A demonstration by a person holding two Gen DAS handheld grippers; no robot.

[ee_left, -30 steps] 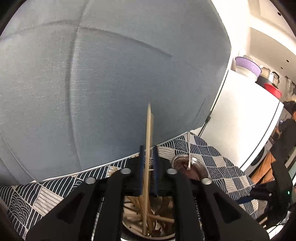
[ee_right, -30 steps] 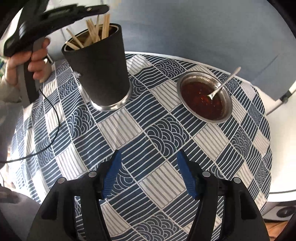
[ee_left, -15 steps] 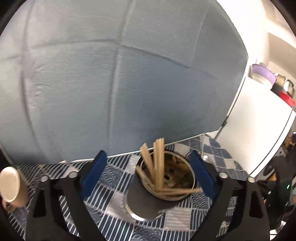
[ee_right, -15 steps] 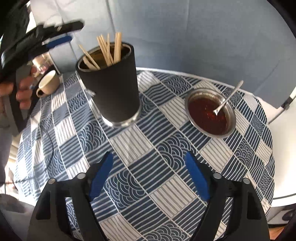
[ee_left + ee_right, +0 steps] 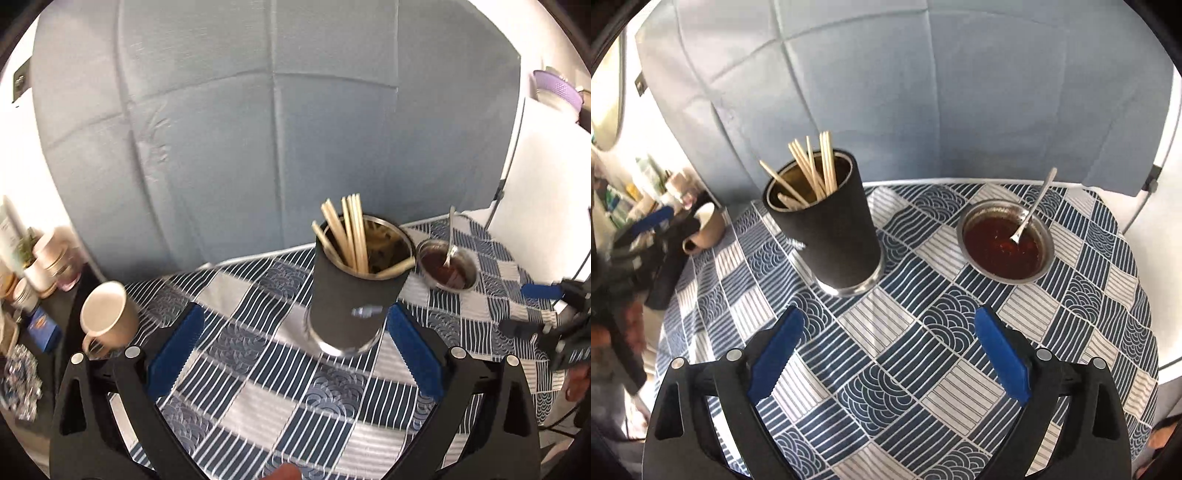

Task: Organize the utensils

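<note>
so both tools are up over the desk with nothing in them. the left tool (image 5: 291, 343) has its blue pads wide apart. the right tool (image 5: 889, 349) is opening its pads right now, and nothing is between them.

the desk (image 5: 960, 387) has a blue and white cloth on it, and no loose sticks show on the cloth. i think the sticks step is done, or close to done. the next move is likely to look for any other utensil that is out of place. the one that stands out is the spoon. a tool would need to come down on its thin handle and close gently, so the sauce does not spill.

a bit further back is the black cup (image 5: 827, 225). it stands upright on the cloth. the chopsticks (image 5: 812, 170) are in it, leaning this way and that, with their tops poking out over the rim.

to the right of the cup, well apart, is a small metal bowl (image 5: 1047, 240) with dark red sauce in it. the spoon (image 5: 1032, 210) rests in the sauce, with its handle sticking up over the far rim.

at the left edge of the desk is a tan mug (image 5: 109, 317), tipped toward the left camera. it looks empty.
</note>
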